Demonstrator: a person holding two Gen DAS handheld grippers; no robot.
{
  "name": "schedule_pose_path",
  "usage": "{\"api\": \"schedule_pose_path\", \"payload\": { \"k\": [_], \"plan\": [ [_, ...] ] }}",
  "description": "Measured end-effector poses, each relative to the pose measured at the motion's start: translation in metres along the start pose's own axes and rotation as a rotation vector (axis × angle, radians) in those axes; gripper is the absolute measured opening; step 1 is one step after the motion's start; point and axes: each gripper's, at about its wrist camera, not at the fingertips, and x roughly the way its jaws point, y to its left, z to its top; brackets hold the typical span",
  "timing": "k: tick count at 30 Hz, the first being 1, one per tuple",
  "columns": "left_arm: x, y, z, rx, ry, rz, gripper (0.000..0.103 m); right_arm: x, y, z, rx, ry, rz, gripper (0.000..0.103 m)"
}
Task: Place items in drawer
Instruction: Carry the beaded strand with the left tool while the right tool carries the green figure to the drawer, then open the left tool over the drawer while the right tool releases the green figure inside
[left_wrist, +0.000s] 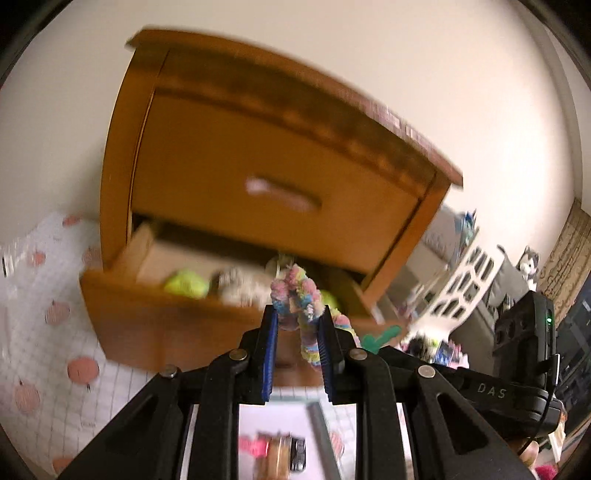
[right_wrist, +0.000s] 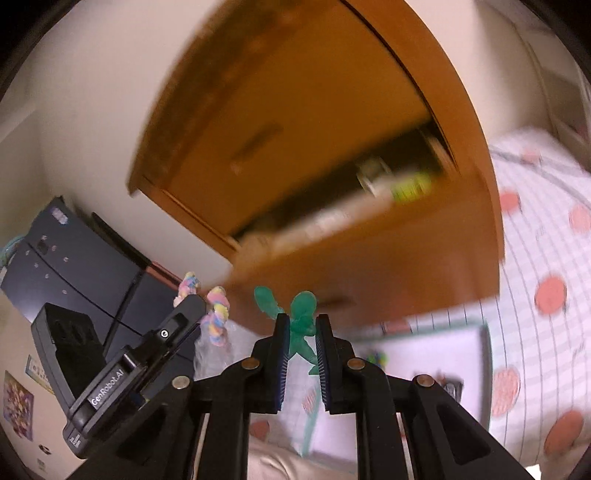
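My left gripper (left_wrist: 298, 314) is shut on a fluffy pastel rainbow toy (left_wrist: 301, 299), held up in front of the wooden bedside cabinet (left_wrist: 258, 147). The cabinet's lower drawer (left_wrist: 147, 310) stands pulled out, with a yellow-green ball (left_wrist: 186, 283) and a grey-white fluffy item (left_wrist: 243, 286) inside. My right gripper (right_wrist: 301, 323) is shut on a green rubbery figure (right_wrist: 301, 321), just below the open drawer's front (right_wrist: 388, 266). In the right wrist view the left gripper with the pastel toy (right_wrist: 218, 314) shows at the left. Both views are blurred.
A white sheet with pink dots (left_wrist: 44, 314) lies left of the cabinet. A pale tray (right_wrist: 424, 354) with small items sits on the floor below. A dark box (right_wrist: 55, 251) and a white lattice rack (left_wrist: 461, 280) stand to the side.
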Motion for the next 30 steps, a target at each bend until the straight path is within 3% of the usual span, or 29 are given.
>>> {"api": "schedule_pose_path", "payload": {
  "k": [9, 20, 25, 30],
  "plan": [
    [0.010, 0.005, 0.050, 0.003, -0.051, 0.046, 0.022, -0.007, 0.027, 0.066, -0.052, -0.077, -0.034, 0.015],
    [0.056, 0.031, 0.046, -0.008, 0.068, 0.150, 0.027, 0.038, 0.007, 0.093, -0.047, -0.024, -0.190, 0.015],
    [0.062, 0.037, 0.041, -0.015, 0.094, 0.162, 0.049, 0.047, -0.001, 0.093, -0.049, -0.003, -0.256, 0.017],
    [0.065, 0.039, 0.035, -0.012, 0.109, 0.169, 0.061, 0.050, -0.009, 0.090, -0.040, 0.018, -0.277, 0.033]
  ]
}}
